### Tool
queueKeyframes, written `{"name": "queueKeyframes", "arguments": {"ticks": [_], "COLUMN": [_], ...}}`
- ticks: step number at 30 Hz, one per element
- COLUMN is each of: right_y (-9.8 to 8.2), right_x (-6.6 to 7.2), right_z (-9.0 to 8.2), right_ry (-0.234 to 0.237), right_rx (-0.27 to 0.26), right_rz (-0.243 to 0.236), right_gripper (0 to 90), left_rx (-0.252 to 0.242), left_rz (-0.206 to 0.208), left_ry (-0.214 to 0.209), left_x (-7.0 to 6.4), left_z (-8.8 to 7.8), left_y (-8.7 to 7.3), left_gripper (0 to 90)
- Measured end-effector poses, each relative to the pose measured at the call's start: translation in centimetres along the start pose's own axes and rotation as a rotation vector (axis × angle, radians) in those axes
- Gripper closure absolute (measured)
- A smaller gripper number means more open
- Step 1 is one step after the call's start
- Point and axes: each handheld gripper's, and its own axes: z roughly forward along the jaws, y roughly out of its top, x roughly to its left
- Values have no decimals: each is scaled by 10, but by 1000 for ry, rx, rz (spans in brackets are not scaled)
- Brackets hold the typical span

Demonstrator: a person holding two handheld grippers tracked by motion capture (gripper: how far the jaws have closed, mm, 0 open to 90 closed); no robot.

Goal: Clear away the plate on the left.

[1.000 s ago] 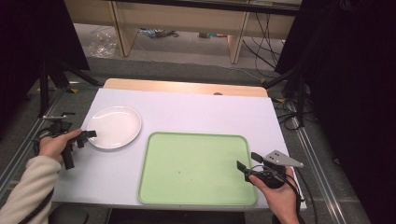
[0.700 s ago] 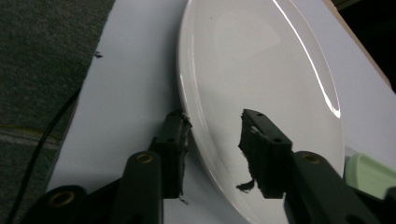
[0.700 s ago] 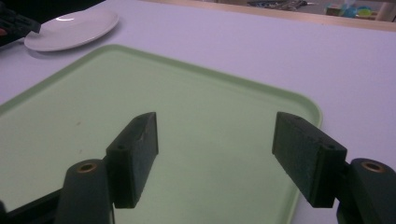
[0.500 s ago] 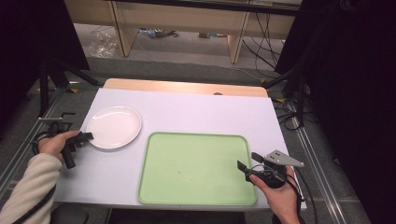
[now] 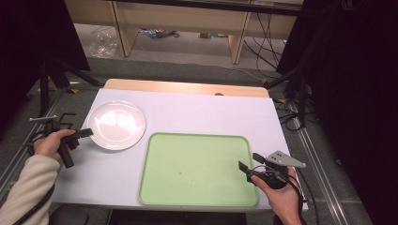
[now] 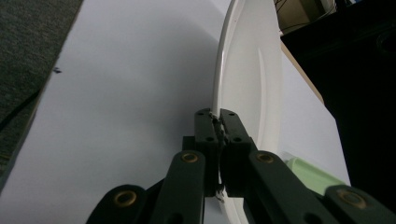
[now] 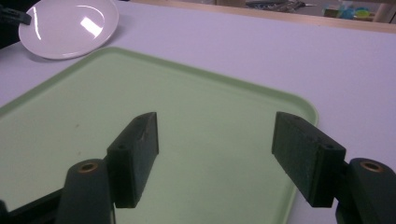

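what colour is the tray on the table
Pale green flat plastic tray, clearest in the high view.

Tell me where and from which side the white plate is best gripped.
Grip the white plate by its thin raised rim at its left edge, jaws above and below. It lies flat, so only the rim fits. The left gripper has just closed its jaws there.

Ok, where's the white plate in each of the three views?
High view: the white plate lies left of centre on the table, beside the green tray.
Left gripper view: the plate stands edge-on, upper centre, its rim pinched in the left tool.
Right gripper view: the plate sits top left.
Shared landmark: the green tray.
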Motion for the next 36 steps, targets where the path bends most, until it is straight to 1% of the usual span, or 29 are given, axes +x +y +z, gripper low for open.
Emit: {"name": "queueKeyframes", "arguments": {"ticks": [1,2,3,4,7,8,10,11,14,15,16,17,18,19,22,25,26,28,29,30,31,32,33,34,35,36], "right_y": [0,0,0,0,0,-1,-1,-1,-1,-1,-1,-1,0,-1,-1,-1,-1,0,0,-1,-1,0,0,-1,-1,-1], "right_x": [1,0,0,0,0,0,0,0,0,0,0,0,0,-1,-1,-1,-1,-1,-1,-1,-1,-1,-1,-1,-1,-1], "right_z": [-1,-1,0,1,0,3,3,4,3,3,3,3,0,1,1,1,1,0,0,1,0,0,0,2,2,2], "right_ry": [5,4,5,-1,2,14,13,8,15,9,9,12,8,2,3,3,-1,-2,-1,1,-2,-3,-3,9,8,8], "right_rx": [7,5,4,-3,5,-21,-20,-29,-20,-28,-28,-30,5,-14,-9,-9,-10,-11,-11,-20,-10,-12,-12,-31,-33,-33], "right_rz": [10,6,7,-1,9,15,15,5,14,6,6,5,9,-3,3,4,5,3,3,5,3,2,2,15,17,17], "right_gripper": [327,328,329,329,330,332,332,333,334,338,338,338,338,339,339,339,340,340,340,341,340,341,341,341,341,341], "left_rx": [6,-2,1,-2,-3,-11,-11,-17,-24,-36,-36,-35,-23,-14,-22,-21,-26,-43,-55,-62,-62,-70,-70,-67,-67,-72], "left_rz": [-3,0,0,-5,-1,2,4,4,-4,-1,-1,1,5,5,13,8,-2,-4,-8,-12,-12,-25,-25,-34,-34,-33], "left_ry": [8,5,8,2,2,-2,-3,-2,-10,-26,-26,-36,-13,-12,-21,-23,-30,-28,-52,-65,-65,-81,-81,-87,-87,-97], "left_x": [-2,-2,-3,-2,-3,-4,-4,-5,-5,-4,-4,-4,-6,-6,-7,-6,-5,-5,-4,-4,-4,-4,-4,-5,-5,-6], "left_z": [-2,-1,-2,-2,-2,-2,-3,-3,-3,-3,-3,-4,-5,-5,-6,-7,-9,-11,-11,-12,-12,-14,-14,-16,-16,-17], "left_y": [1,0,0,0,0,0,0,-1,-1,-2,-2,-2,-2,-1,0,0,0,0,0,0,0,0,0,0,0,0], "left_gripper": [870,869,871,871,872,872,872,872,871,871,870,870,871,870,870,868,867,867,865,864,864,864,865,866,865,865]}}
